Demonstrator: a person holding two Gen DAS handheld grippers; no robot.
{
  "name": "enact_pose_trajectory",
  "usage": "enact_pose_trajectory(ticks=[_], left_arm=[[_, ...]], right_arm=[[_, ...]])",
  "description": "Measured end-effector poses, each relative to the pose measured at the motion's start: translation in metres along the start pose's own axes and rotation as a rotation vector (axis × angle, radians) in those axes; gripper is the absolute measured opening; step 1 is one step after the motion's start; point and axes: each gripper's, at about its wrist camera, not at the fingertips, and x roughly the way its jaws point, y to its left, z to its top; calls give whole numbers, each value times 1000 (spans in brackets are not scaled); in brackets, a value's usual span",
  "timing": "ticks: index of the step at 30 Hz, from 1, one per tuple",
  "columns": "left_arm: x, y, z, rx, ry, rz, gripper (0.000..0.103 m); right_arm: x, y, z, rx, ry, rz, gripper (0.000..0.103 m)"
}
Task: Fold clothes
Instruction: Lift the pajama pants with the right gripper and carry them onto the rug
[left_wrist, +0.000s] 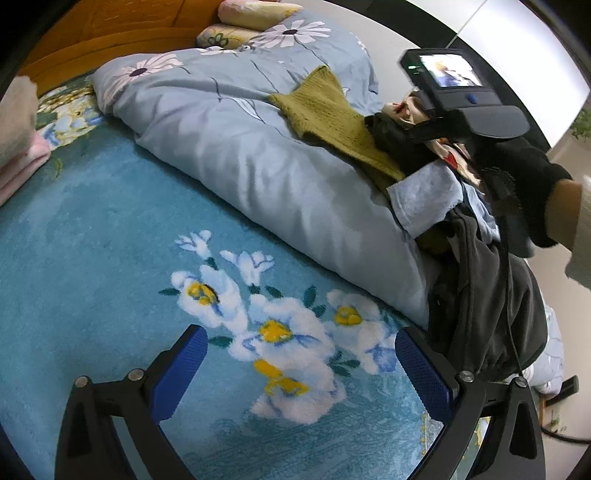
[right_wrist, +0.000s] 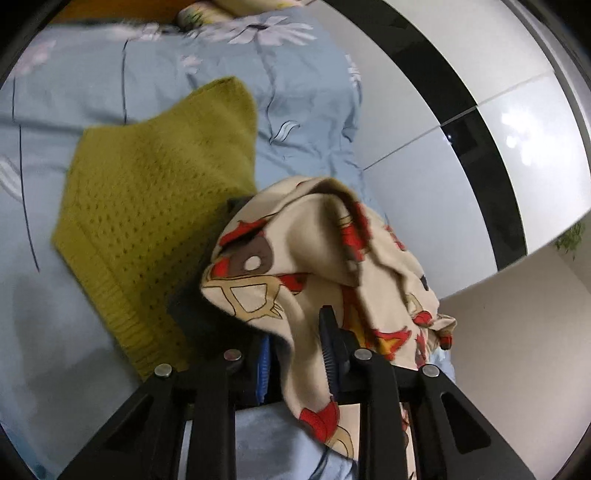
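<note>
Over the quilt (right_wrist: 92, 81), right tool (right_wrist: 295, 354) pinches patterned cloth (right_wrist: 314, 236); left tool (left_wrist: 295, 373) gapes empty.

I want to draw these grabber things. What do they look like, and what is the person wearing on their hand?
The left gripper has a black frame, silver bolts and bumpy blue pads. The right gripper looks the same. Seen from the left camera, it carries a small screen on top. The hand wears a black glove and a white sleeve.
</note>
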Motion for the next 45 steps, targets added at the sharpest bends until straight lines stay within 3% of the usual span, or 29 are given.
enact_pose_trajectory(ticks=[3, 5, 10, 13, 18, 23, 27, 33, 38, 45], left_arm=[[0, -1, 0, 3, 4, -6, 103], [2, 0, 1, -3, 17, -12, 103], [17, 9, -1, -81, 123, -71, 103], [15, 4, -2, -67, 109, -72, 103], [0, -2, -1, -42, 75, -104, 103], [-19, -8, -1, -16, 34, -131, 103], [-33, -12, 0, 5, 1, -152, 103], [-59, -41, -18, 81, 28, -170, 103], [-80, -66, -33, 145, 52, -184, 103], [-116, -105, -36, 224, 29, -222, 103]], right_arm=[[7, 5, 5, -32, 26, -32, 22], [4, -3, 9, -2, 28, -63, 8], [-19, -49, 24, 19, -36, -209, 7], [-40, -88, 27, 49, -86, -291, 7], [-85, -169, 16, 206, -117, -341, 5], [-146, -236, -17, 259, -186, -392, 5], [-206, -277, -72, 305, -220, -386, 5], [-292, -327, -157, 360, -262, -372, 5], [-344, -337, -216, 340, -269, -408, 5], [-383, -349, -246, 388, -313, -437, 5]])
